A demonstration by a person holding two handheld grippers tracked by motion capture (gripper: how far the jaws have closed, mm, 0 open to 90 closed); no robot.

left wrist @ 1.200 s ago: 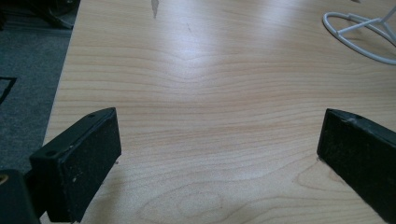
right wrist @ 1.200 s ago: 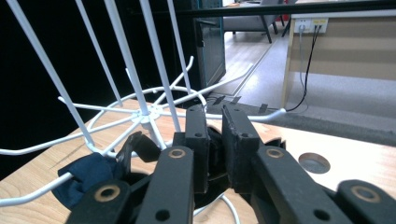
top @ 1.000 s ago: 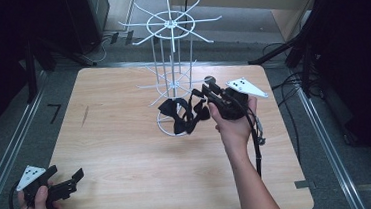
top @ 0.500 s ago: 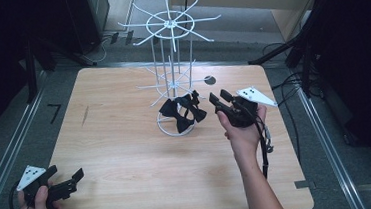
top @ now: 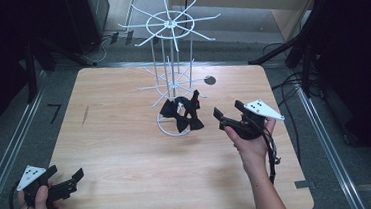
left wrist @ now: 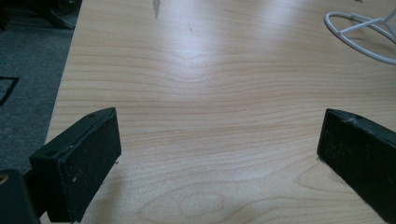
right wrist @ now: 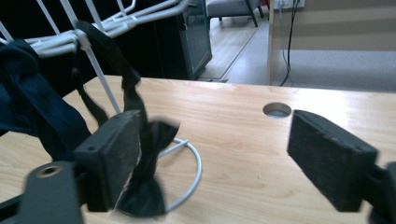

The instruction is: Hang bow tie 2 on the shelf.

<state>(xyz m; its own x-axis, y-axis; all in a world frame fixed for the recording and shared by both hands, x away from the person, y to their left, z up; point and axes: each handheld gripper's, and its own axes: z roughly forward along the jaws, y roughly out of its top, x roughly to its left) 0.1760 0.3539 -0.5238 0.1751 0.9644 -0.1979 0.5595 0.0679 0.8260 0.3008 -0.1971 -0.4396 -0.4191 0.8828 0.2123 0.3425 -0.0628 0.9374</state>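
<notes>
Bench point(top: 127, 154) of pale wood seen from above, with a white wire rack point(top: 171, 50) standing near its far middle on a ring-shaped base. Black bow ties point(top: 182, 115) hang from the rack's lower arms and droop down over the ring, bunched together.

The right claw point(top: 223, 117) is held in the person's right hand, just to the right of the bow ties and close to them, pointing toward the rack. Its jaws have just been opening and now stand spread wide, with nothing pinched between them. In the right gripper view, one bow tie point(right wrist: 144, 186) hangs right beside the inner face of the left jaw, slightly blurred, and whether the cloth brushes that jaw cannot be told; the gap between the jaws holds only bare bench and a small round hole point(right wrist: 276, 109) in the wood.

The left claw point(top: 68, 180) is held at the near left corner of the bench, well apart from the rack. Its jaws are spread wide over bare wood, holding nothing. In the left gripper view, part of the rack's white ring point(left wrist: 355, 35) shows at the far upper right.
</notes>
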